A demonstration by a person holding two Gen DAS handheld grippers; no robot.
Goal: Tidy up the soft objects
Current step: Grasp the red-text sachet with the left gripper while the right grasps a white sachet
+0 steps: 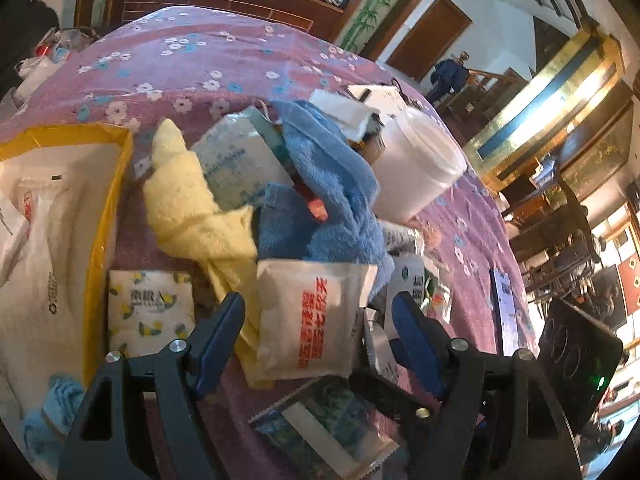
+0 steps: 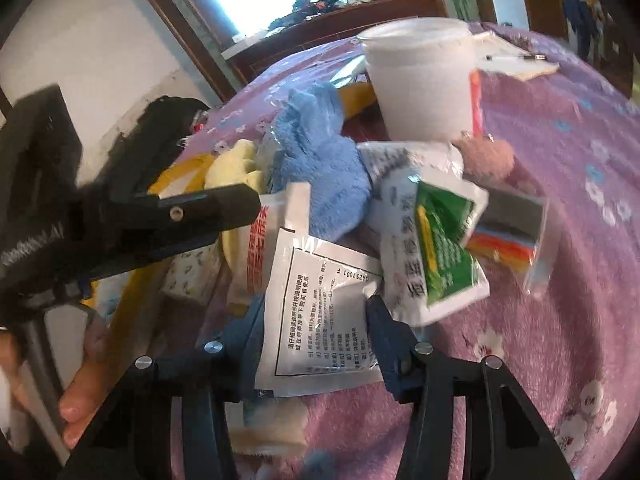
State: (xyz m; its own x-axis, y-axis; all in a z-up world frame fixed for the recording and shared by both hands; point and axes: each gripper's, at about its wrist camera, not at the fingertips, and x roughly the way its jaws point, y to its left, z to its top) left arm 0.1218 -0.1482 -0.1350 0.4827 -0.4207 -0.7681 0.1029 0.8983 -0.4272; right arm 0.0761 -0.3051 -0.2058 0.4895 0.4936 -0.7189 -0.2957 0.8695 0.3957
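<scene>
A pile of soft things lies on the purple flowered cloth [image 1: 192, 60]: a yellow towel [image 1: 188, 200], a blue towel [image 1: 336, 184], and a white sachet with red print [image 1: 316, 312]. My left gripper [image 1: 318, 316] is open, its jaws either side of that sachet. My right gripper [image 2: 312, 312] is open around a silver-white sachet with black print [image 2: 320, 308]. The blue towel [image 2: 320, 160] and yellow towel [image 2: 236, 164] show behind it. The left gripper's body [image 2: 132, 208] crosses the right wrist view at the left.
A yellow box [image 1: 108, 216] holding white bags stands at the left. A white tub [image 1: 416, 160] stands behind the pile, also in the right wrist view [image 2: 420, 80]. A lemon-print tissue pack [image 1: 148, 308], green packet [image 2: 444, 248] and striped packet [image 2: 508, 228] lie around.
</scene>
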